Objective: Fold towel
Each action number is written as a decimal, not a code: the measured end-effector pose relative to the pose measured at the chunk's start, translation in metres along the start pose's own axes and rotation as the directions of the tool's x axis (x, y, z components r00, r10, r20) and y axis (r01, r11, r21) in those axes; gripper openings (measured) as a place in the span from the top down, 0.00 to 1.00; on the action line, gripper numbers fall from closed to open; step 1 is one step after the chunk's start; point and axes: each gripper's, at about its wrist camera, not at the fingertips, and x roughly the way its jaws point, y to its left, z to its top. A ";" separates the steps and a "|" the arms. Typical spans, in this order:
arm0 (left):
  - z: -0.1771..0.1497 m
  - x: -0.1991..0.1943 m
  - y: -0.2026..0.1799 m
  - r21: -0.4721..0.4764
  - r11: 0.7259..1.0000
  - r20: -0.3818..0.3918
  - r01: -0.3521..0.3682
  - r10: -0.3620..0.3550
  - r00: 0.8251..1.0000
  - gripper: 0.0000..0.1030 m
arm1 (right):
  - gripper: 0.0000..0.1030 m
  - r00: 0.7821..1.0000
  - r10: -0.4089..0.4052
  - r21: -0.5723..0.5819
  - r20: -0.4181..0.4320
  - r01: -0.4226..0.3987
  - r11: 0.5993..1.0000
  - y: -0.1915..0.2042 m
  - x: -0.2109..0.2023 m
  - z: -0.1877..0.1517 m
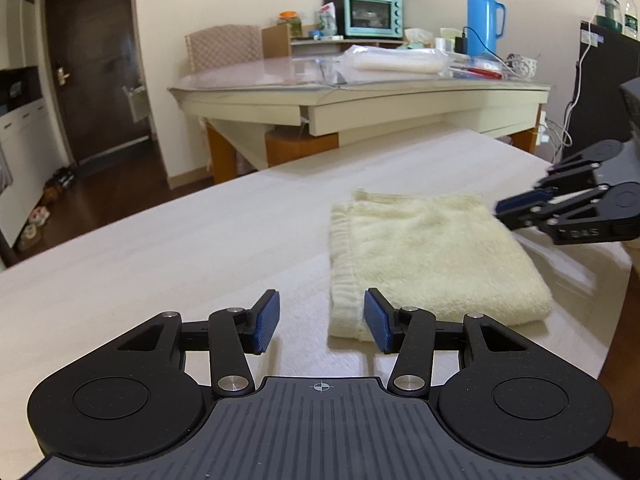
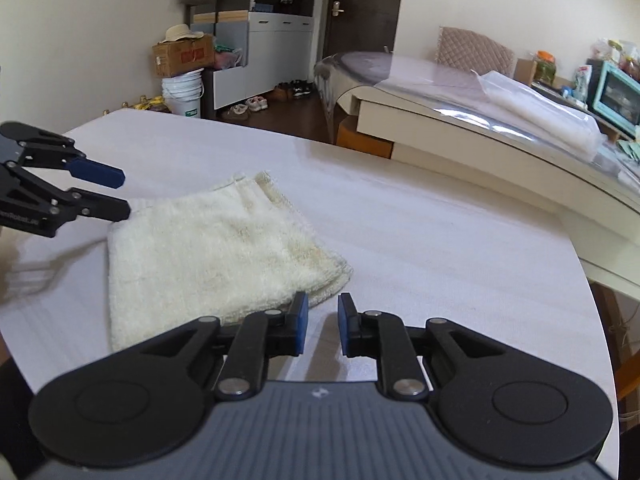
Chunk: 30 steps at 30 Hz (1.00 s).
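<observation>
A cream towel (image 1: 432, 256) lies folded into a thick rectangle on the white table (image 1: 200, 248). My left gripper (image 1: 322, 318) is open and empty, just above the table at the towel's near left corner. It also shows in the right wrist view (image 2: 120, 196), at the towel's far left corner. My right gripper (image 2: 322, 320) is open and empty, hovering by the towel's (image 2: 208, 252) near right corner. In the left wrist view it (image 1: 506, 212) sits at the towel's far right edge.
A second table (image 1: 360, 92) beyond the work table carries a teal toaster oven (image 1: 370, 14), a blue thermos (image 1: 482, 20) and plastic bags. The white table's edge (image 2: 580, 264) curves close on the right. A door (image 1: 92, 60) and floor lie at far left.
</observation>
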 end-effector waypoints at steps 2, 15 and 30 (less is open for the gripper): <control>-0.003 -0.004 -0.005 -0.009 1.000 -0.003 -0.001 0.001 1.000 0.50 | 0.83 1.000 0.011 -0.027 0.002 -0.011 1.000 0.000 0.010 0.007; -0.011 -0.012 -0.023 -0.073 0.997 -0.008 -0.030 0.029 1.000 0.50 | 0.81 0.997 0.076 -0.229 0.015 -0.071 0.971 0.005 0.052 0.045; -0.017 -0.030 -0.025 -0.209 0.965 -0.013 -0.160 0.161 0.987 0.19 | 0.22 0.997 0.010 0.071 0.080 -0.015 0.997 0.019 -0.032 -0.010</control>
